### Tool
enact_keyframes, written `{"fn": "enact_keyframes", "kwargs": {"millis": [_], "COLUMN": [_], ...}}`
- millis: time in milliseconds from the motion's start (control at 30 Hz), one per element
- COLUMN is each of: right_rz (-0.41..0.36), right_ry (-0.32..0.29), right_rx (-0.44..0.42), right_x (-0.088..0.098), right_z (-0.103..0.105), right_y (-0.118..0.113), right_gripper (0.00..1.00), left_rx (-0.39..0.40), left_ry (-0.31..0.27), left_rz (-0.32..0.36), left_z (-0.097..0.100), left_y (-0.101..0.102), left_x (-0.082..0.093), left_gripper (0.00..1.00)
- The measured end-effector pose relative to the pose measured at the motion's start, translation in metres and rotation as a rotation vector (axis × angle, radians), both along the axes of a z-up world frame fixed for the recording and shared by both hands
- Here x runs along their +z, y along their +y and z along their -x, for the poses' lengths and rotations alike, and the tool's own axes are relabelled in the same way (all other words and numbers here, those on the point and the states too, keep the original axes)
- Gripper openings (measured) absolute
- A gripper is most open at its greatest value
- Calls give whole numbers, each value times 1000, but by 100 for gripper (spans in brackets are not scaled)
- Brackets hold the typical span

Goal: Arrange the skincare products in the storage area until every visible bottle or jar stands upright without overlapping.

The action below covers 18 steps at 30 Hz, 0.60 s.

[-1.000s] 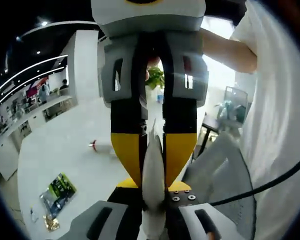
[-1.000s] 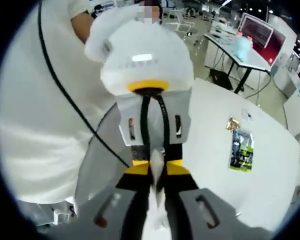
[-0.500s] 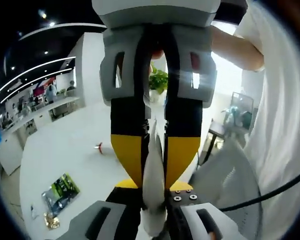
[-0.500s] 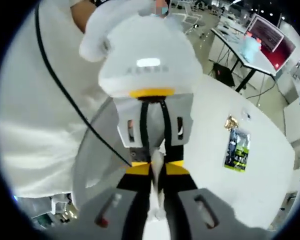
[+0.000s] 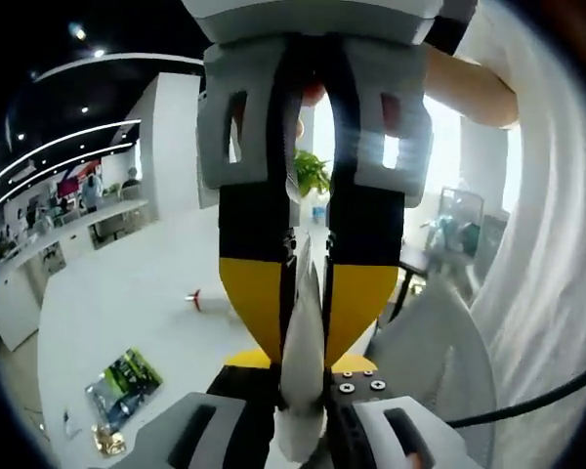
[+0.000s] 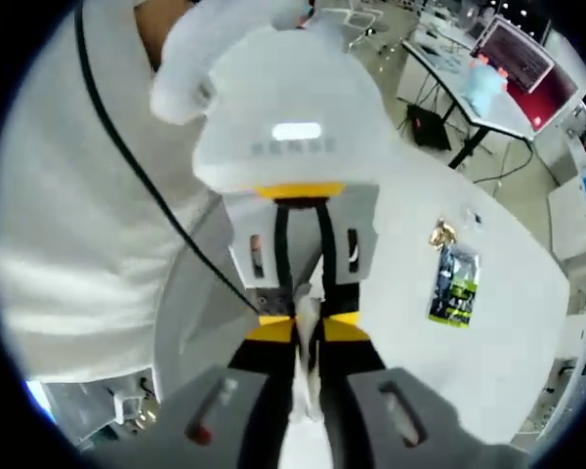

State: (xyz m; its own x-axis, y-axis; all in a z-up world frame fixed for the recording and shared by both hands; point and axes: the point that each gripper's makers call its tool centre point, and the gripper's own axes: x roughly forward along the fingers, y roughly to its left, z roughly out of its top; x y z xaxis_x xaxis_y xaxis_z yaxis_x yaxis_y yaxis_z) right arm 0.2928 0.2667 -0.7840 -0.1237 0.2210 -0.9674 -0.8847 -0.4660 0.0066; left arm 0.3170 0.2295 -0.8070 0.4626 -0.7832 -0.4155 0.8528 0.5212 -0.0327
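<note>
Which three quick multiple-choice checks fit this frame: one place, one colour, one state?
1. Where does the green-and-black packet lie?
A. on the white table
B. between the jaws
C. on the person's sleeve

2. What colour are the jaw tips of the right gripper, seen in the left gripper view?
A. blue
B. yellow
C. red

3. How do the two grippers stand?
A. both open
B. one open, one shut
C. both shut on one white flat item

Key:
1 A: the green-and-black packet lies flat on the white table, apart from both grippers.
2 B: the right gripper has yellow bands at its tips.
3 C: it and the left gripper face each other, jaws closed on the white flat item from opposite ends.
</note>
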Motion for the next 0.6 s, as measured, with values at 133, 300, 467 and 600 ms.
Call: {"fn": "enact_keyframes", "kwargs": {"millis": [133,300,467,600], "right_rz": [41,67,69,69], "right_ry": [-43,-37,-39,-29], "right_rx": [-38,-91,-127,-151], "right_x": [1,0,-5,-11], "right_z": [-2,3,4,0], "right_y": [5,12,18,23], "right_gripper": [6,6,6,6], "left_rx": [7,-34,-84,-99], "left_ry": [-23,-4,-6,2], "left_rz": [15,49,28,29], "left_z": [-2,4,8,6], "left_y": [7,12,18,25], "left_x": [2,1,-5,-12], "left_gripper": [18,18,18,18]}}
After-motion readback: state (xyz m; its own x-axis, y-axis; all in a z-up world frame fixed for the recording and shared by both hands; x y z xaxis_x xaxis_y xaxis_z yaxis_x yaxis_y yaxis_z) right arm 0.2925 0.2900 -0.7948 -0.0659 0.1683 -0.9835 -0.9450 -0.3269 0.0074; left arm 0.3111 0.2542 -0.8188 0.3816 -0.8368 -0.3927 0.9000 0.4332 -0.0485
